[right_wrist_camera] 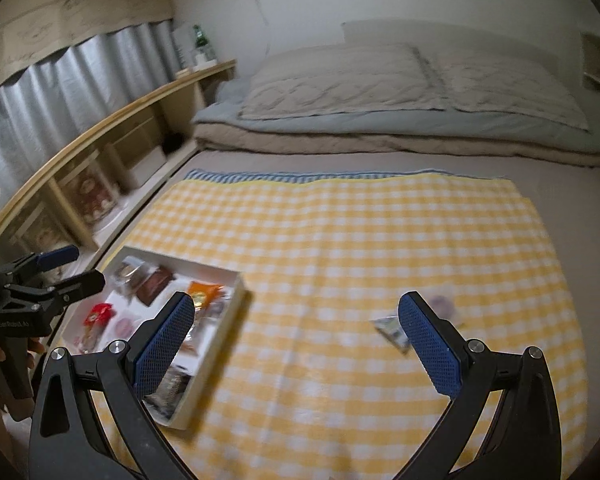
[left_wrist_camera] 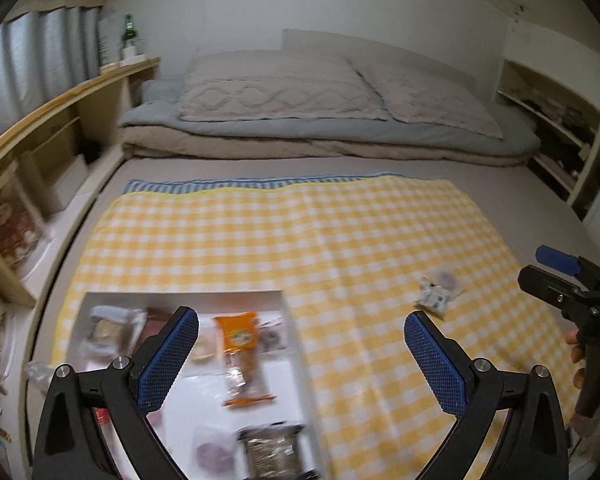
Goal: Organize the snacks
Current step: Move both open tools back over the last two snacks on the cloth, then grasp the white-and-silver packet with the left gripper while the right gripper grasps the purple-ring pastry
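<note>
A white box (left_wrist_camera: 288, 312) (right_wrist_camera: 232, 312) lies on the yellow checked cloth (left_wrist_camera: 340, 248) (right_wrist_camera: 340, 240) and holds several snack packets, among them an orange one (left_wrist_camera: 238, 344) (right_wrist_camera: 204, 294) and a red one (right_wrist_camera: 98, 314). Two small packets lie loose on the cloth: a clear one with a purple snack (left_wrist_camera: 446, 280) (right_wrist_camera: 440, 304) and a pale one beside it (left_wrist_camera: 432, 300) (right_wrist_camera: 390, 328). My left gripper (left_wrist_camera: 300, 344) is open and empty above the box's right edge. My right gripper (right_wrist_camera: 296, 332) is open and empty, with its right finger near the loose packets.
Folded bedding and pillows (left_wrist_camera: 300, 96) (right_wrist_camera: 380, 92) lie behind the cloth. A wooden shelf (left_wrist_camera: 60, 104) (right_wrist_camera: 120, 120) runs along the left, with a green bottle (left_wrist_camera: 129, 36) on it. Another shelf (left_wrist_camera: 556, 128) stands at the right.
</note>
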Demonstrator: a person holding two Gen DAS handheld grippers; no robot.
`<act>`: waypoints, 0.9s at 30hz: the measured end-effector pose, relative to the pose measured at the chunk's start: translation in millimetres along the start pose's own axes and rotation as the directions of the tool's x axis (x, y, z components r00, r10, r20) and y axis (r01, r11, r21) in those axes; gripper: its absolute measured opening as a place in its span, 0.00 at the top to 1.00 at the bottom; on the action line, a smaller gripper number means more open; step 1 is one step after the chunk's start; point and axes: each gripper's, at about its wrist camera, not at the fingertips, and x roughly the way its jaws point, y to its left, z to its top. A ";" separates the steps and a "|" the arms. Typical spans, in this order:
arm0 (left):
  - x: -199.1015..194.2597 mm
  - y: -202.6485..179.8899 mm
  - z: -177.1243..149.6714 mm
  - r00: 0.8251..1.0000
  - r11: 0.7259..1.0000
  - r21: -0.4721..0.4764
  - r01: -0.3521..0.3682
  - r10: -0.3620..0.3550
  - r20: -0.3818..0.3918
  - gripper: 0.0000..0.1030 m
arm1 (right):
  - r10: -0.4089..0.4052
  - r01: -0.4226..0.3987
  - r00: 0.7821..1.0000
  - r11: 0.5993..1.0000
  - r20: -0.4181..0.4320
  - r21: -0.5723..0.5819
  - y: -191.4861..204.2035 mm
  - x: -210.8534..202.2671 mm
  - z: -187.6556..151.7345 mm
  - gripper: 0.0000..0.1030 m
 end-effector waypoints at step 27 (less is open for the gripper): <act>264.5 -186.6 27.5 0.969 0.882 0.411 0.232 -0.171 -0.181 0.06 | -0.163 0.173 0.981 0.979 -0.101 0.104 -169.5 60.4 -20.1 0.00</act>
